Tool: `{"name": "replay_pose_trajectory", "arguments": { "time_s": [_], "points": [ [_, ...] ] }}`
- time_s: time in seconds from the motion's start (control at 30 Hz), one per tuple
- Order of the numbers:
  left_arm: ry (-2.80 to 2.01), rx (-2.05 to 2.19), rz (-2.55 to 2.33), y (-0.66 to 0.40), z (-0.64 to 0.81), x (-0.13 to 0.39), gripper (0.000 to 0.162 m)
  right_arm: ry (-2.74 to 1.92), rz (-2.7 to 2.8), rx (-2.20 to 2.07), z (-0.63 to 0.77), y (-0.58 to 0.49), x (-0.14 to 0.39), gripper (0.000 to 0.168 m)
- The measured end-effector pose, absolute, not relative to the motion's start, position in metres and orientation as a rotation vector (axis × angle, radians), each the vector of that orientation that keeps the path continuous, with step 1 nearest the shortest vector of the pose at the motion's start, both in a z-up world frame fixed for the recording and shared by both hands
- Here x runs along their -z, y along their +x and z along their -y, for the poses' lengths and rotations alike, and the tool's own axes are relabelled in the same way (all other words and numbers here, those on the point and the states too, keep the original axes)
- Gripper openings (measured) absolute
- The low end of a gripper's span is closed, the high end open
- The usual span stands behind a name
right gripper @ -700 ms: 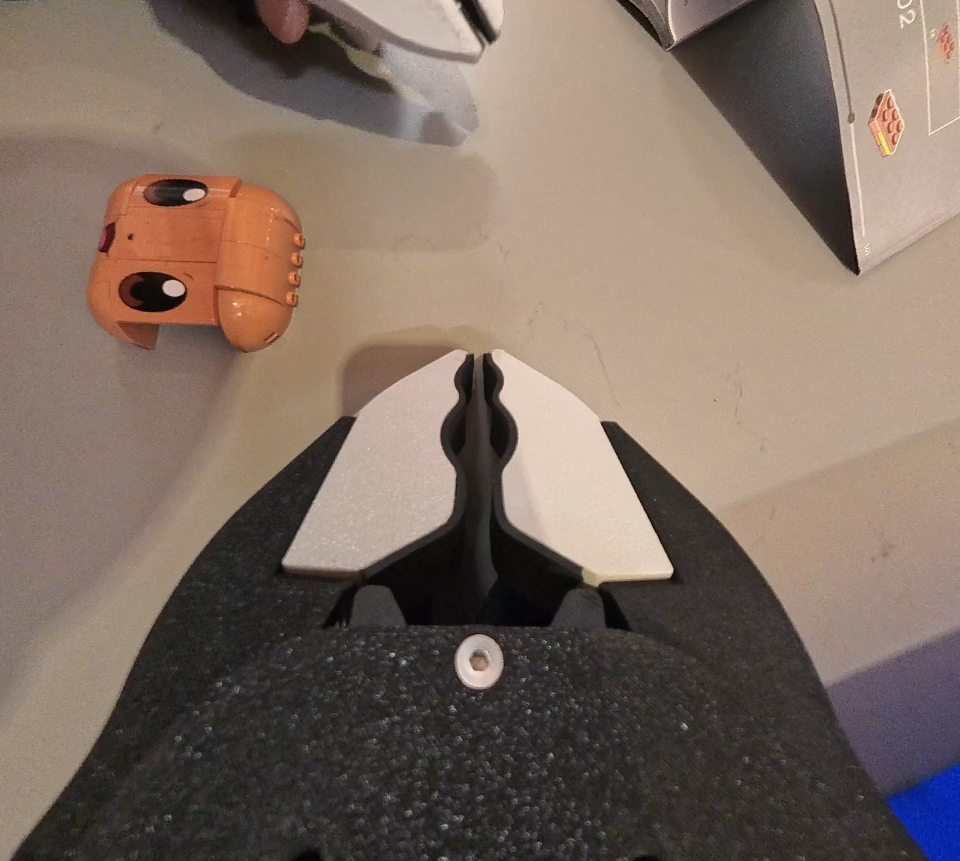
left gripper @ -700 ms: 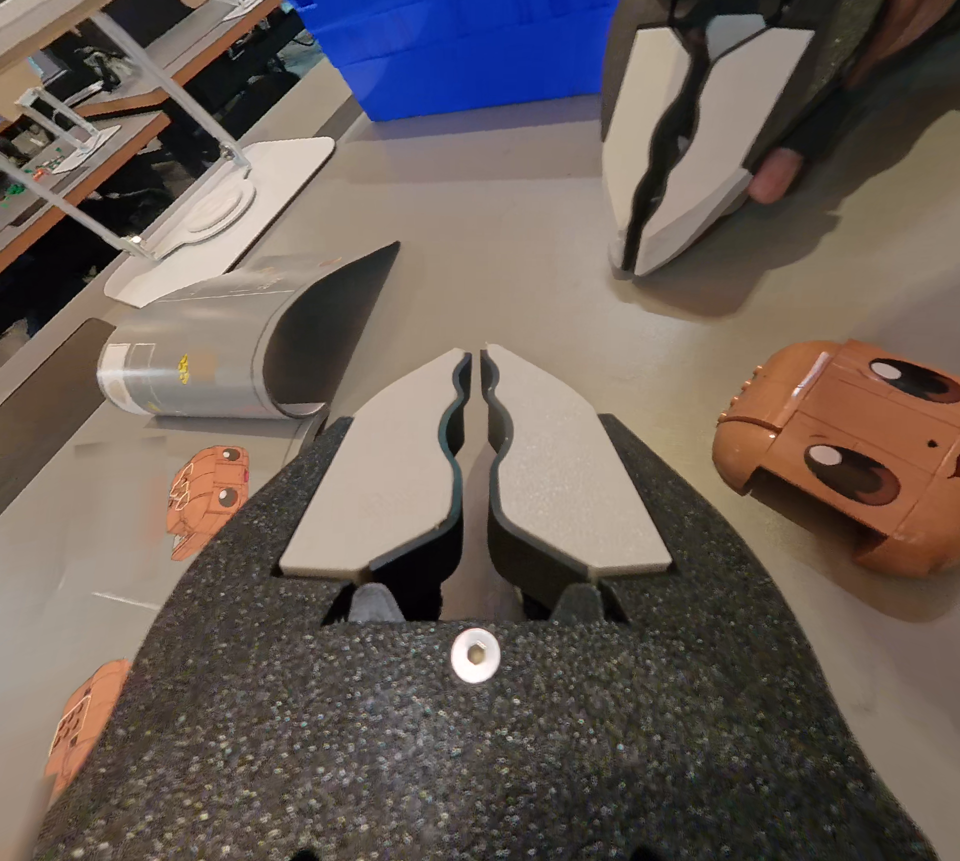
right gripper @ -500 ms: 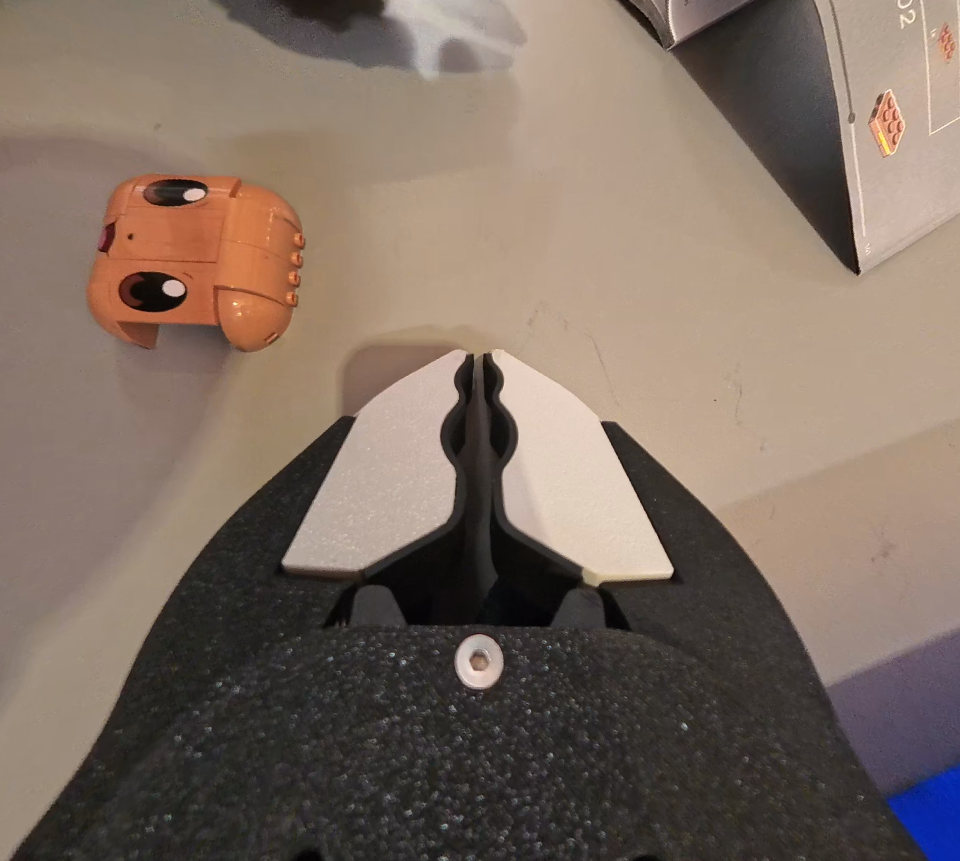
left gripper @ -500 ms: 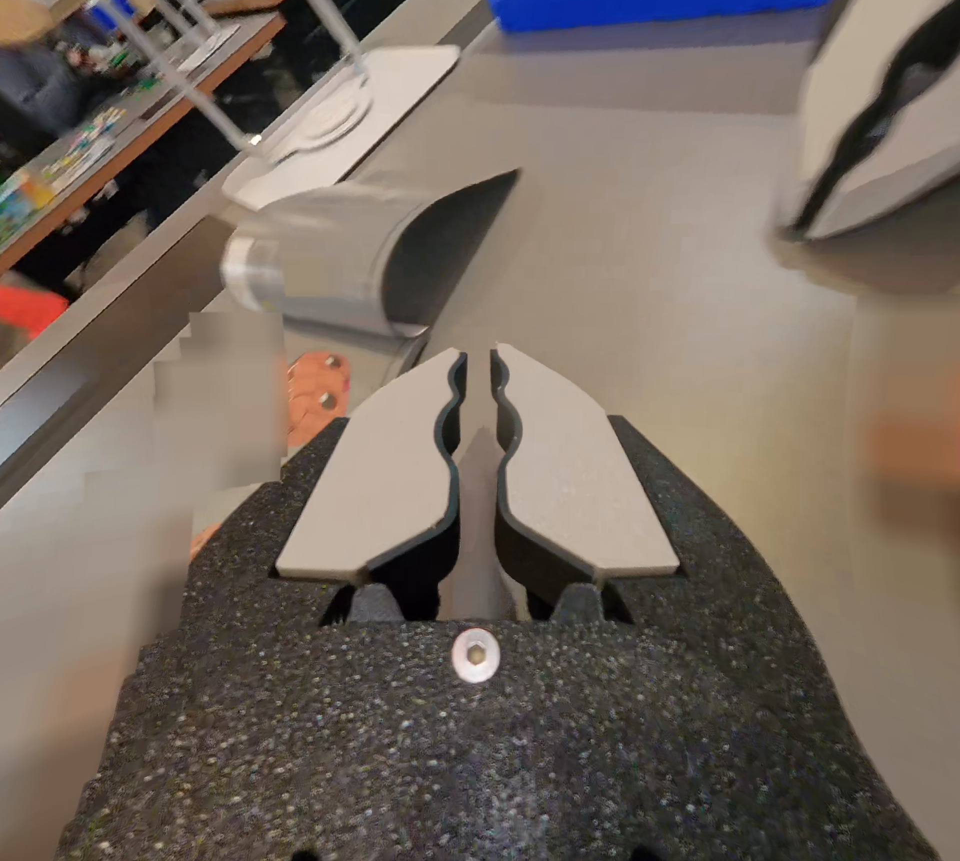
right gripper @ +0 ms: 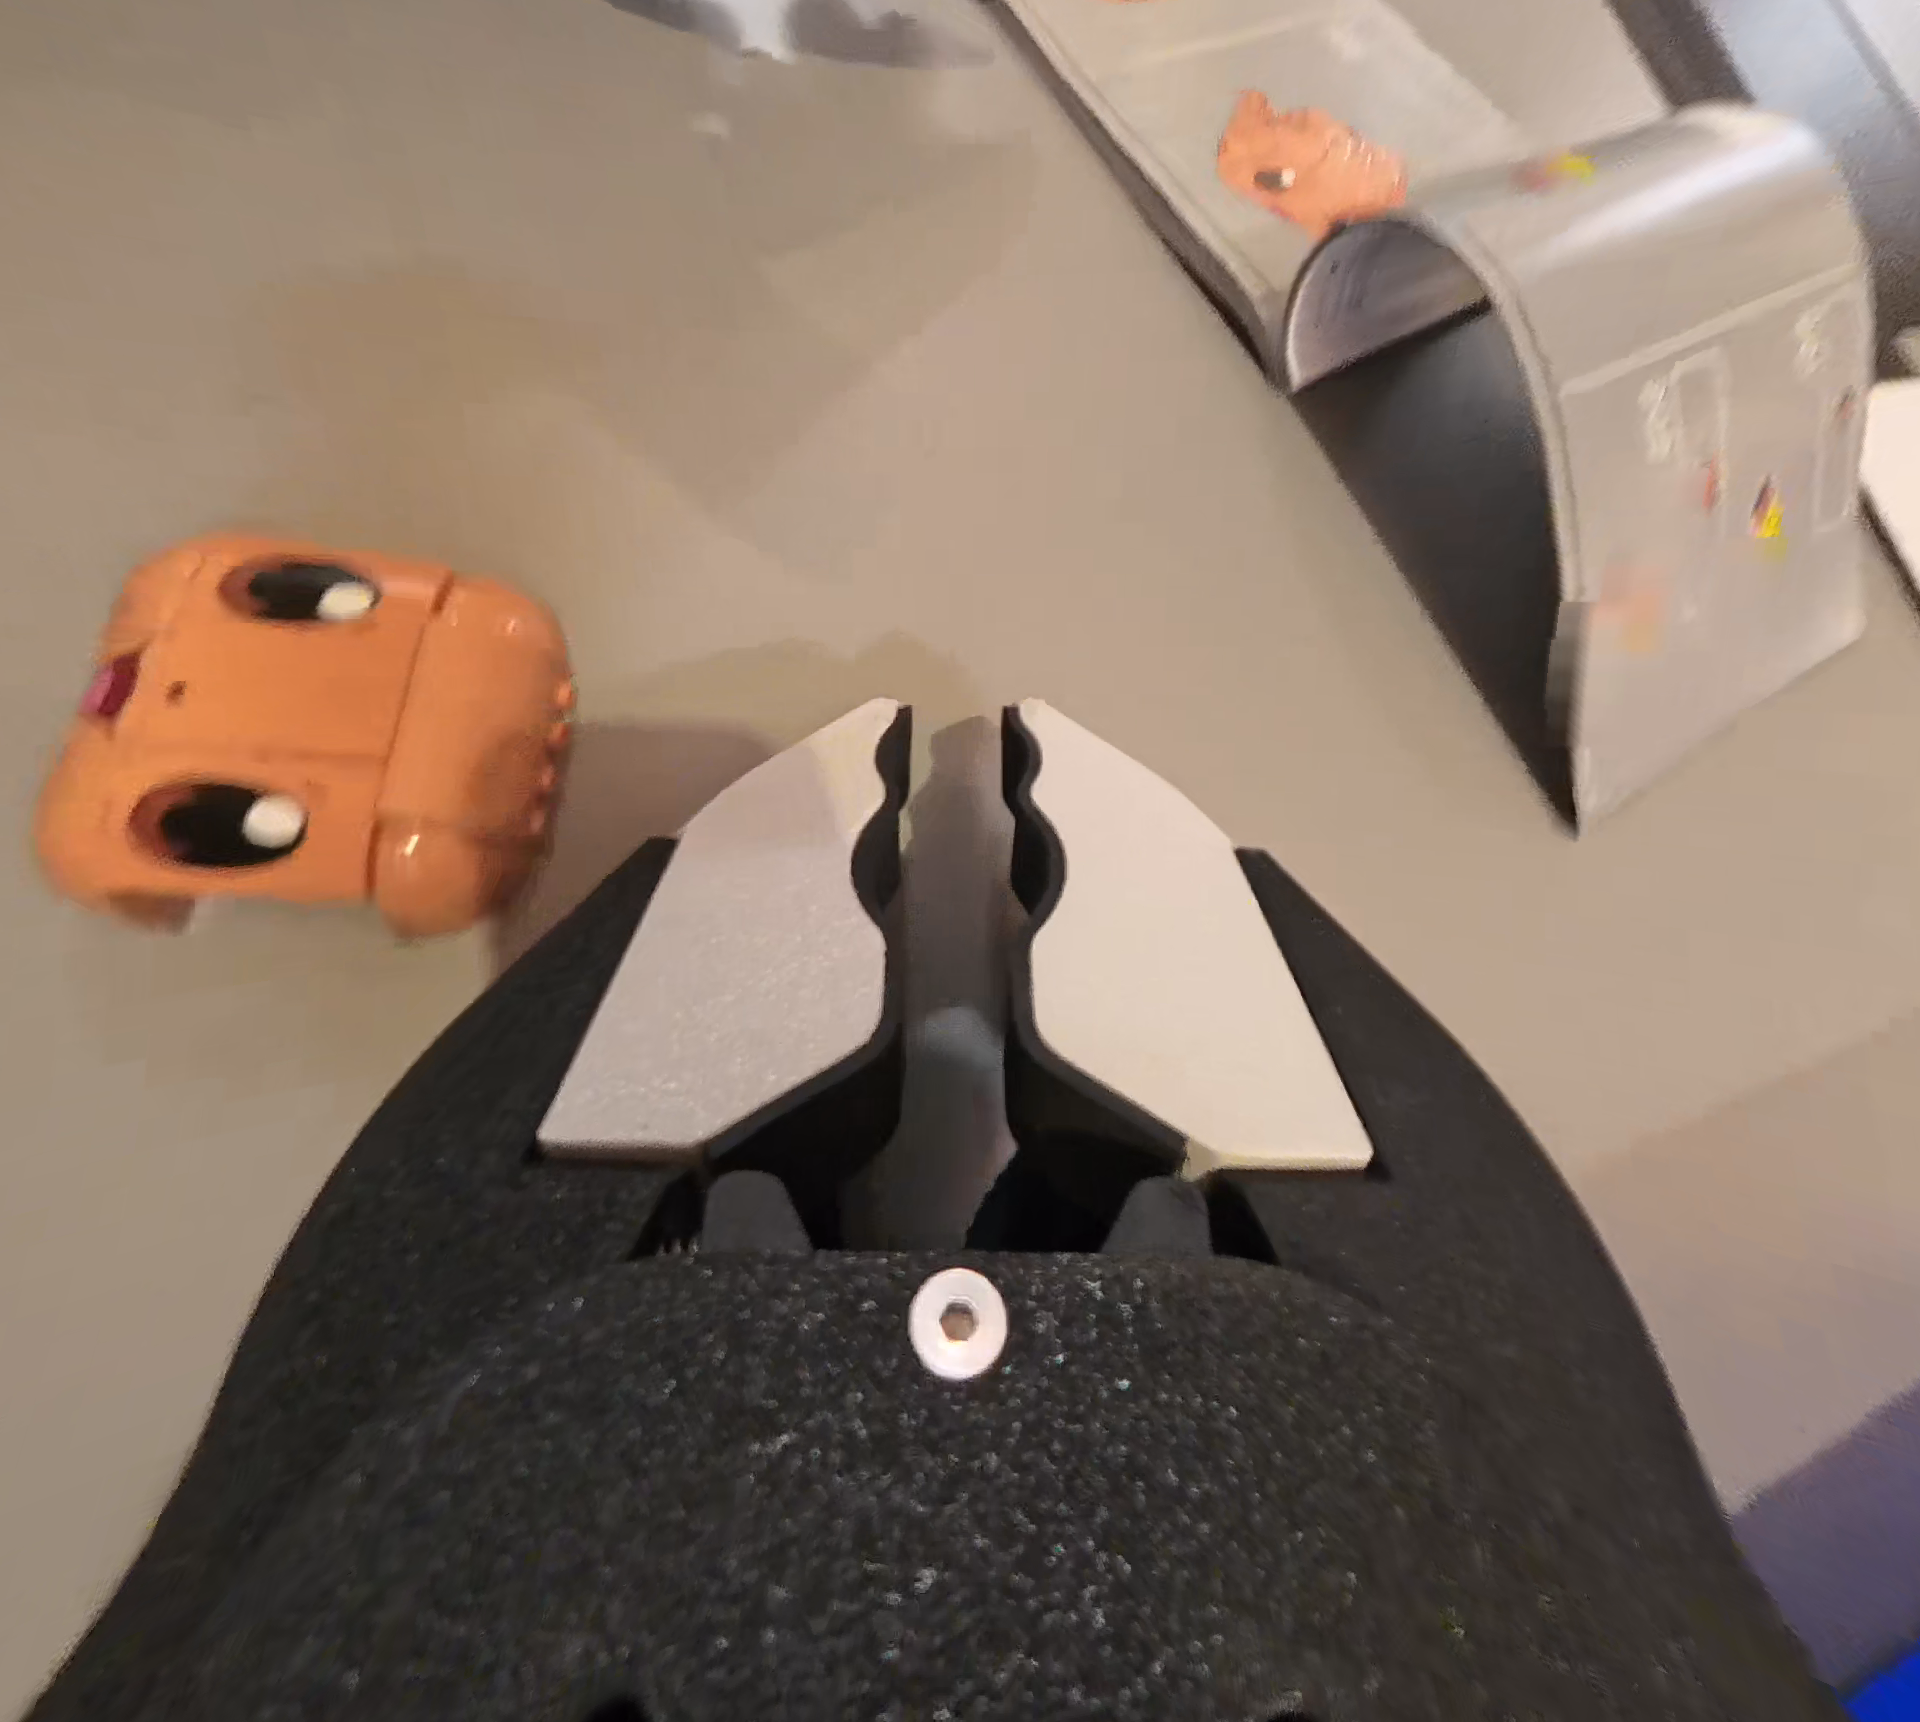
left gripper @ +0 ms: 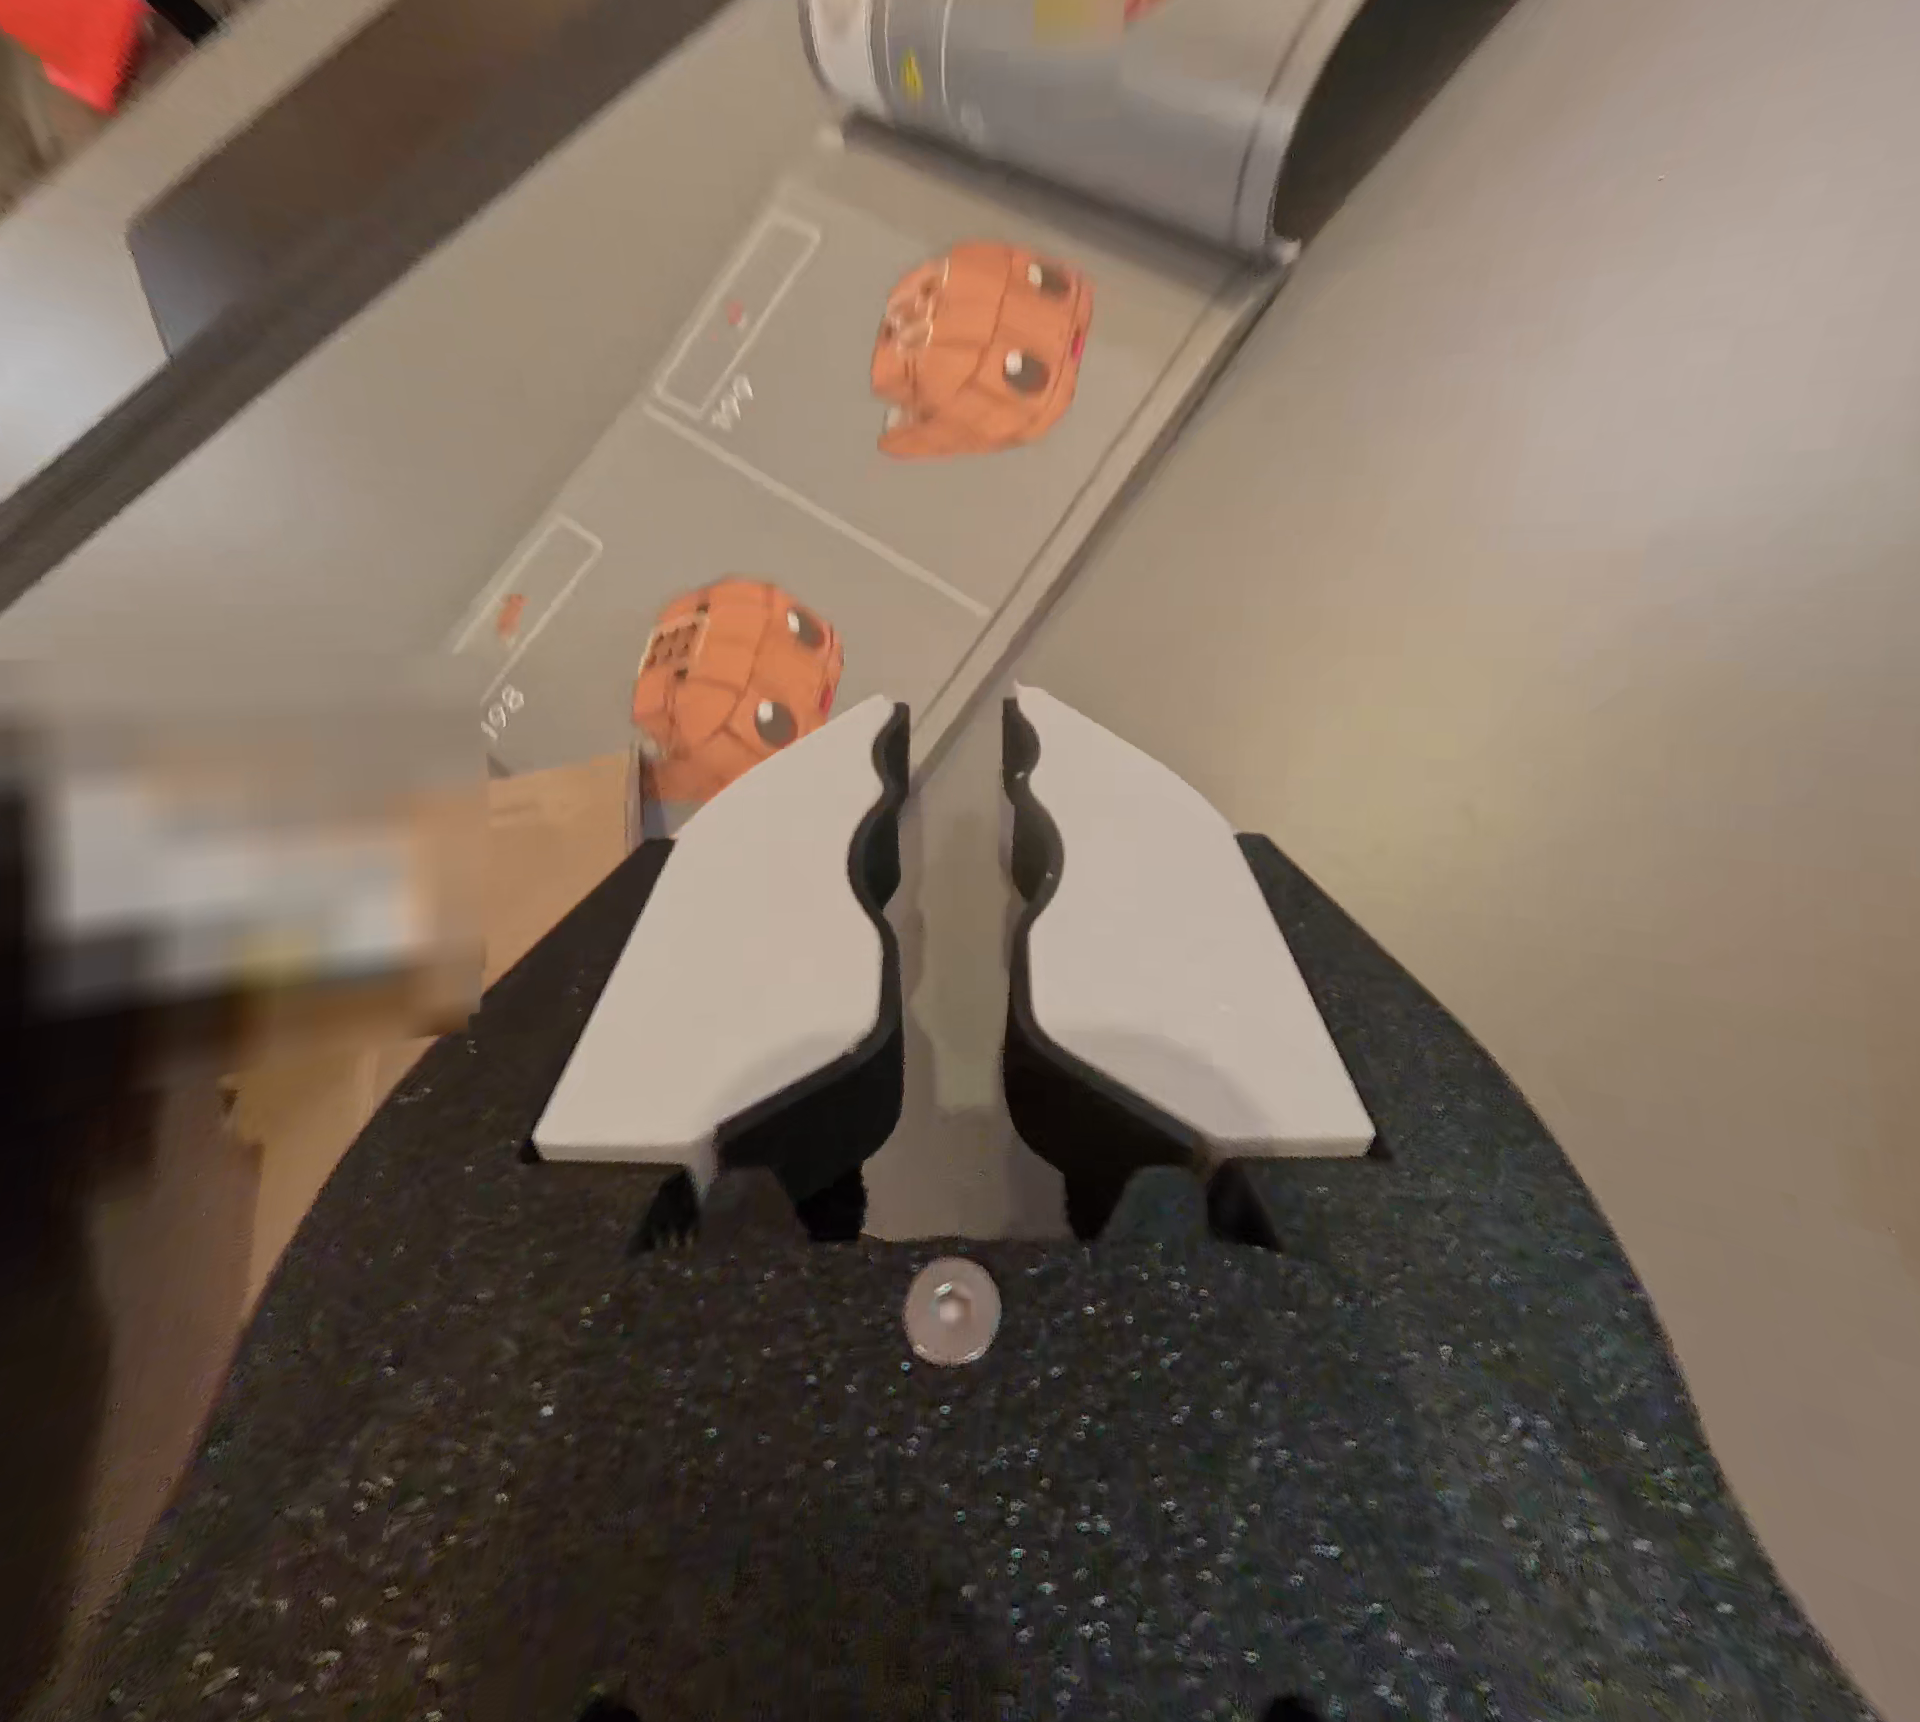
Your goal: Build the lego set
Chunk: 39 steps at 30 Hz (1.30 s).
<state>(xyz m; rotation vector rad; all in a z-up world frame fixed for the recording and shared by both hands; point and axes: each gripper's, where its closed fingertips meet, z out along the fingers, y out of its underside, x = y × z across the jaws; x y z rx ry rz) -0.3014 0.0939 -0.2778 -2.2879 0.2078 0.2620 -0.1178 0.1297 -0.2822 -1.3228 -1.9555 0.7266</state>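
Looks like a check-the-instructions moment rather than actual building. The left gripper (left gripper: 956,711) hangs over the open booklet (left gripper: 831,446), jaws a little apart with nothing between them, right above the near edge of the page with the two orange head drawings. The right gripper (right gripper: 956,716) is also slightly parted and empty, hovering over the table (right gripper: 520,270). The lego head (right gripper: 301,727) sits on the table just left of it, not touched by either tool.

My guess for the next move: read off the step, then find the piece it needs. No loose bricks show in either view, so that means looking elsewhere first.

Compared with a moment ago: both jaws were nearly closed and have cracked open, the left one has swung from the table's middle over to the booklet, and the right has shifted nearer the head.
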Motion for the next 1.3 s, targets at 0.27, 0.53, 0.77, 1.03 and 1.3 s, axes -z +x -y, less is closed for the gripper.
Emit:
{"name": "replay_pose_trajectory", "arguments": {
  "time_s": [0.27, 0.53, 0.77, 1.03, 1.3],
  "points": [
    [-2.419, -0.207, -0.161, -0.325, -0.061, 0.289, 0.021, -1.11, 2.014, -0.625, -0.127, -0.223, 0.262, 0.036],
    [-2.45, -0.185, -0.016, -0.346, -0.047, 0.291, 0.019, -1.001, 2.189, -0.548, -0.111, -0.291, 0.273, 0.049],
    [-2.44, -0.147, 0.038, -0.349, -0.043, 0.287, 0.019, -0.943, 2.353, -0.499, -0.099, -0.318, 0.29, 0.048],
    [-2.418, -0.107, 0.067, -0.35, -0.042, 0.285, 0.018, -1.165, 2.327, -0.56, -0.112, -0.327, 0.294, 0.042],
    [-2.395, -0.083, 0.085, -0.351, -0.043, 0.283, 0.018, -1.288, 2.292, -0.641, -0.117, -0.318, 0.297, 0.037]
  ]
}}
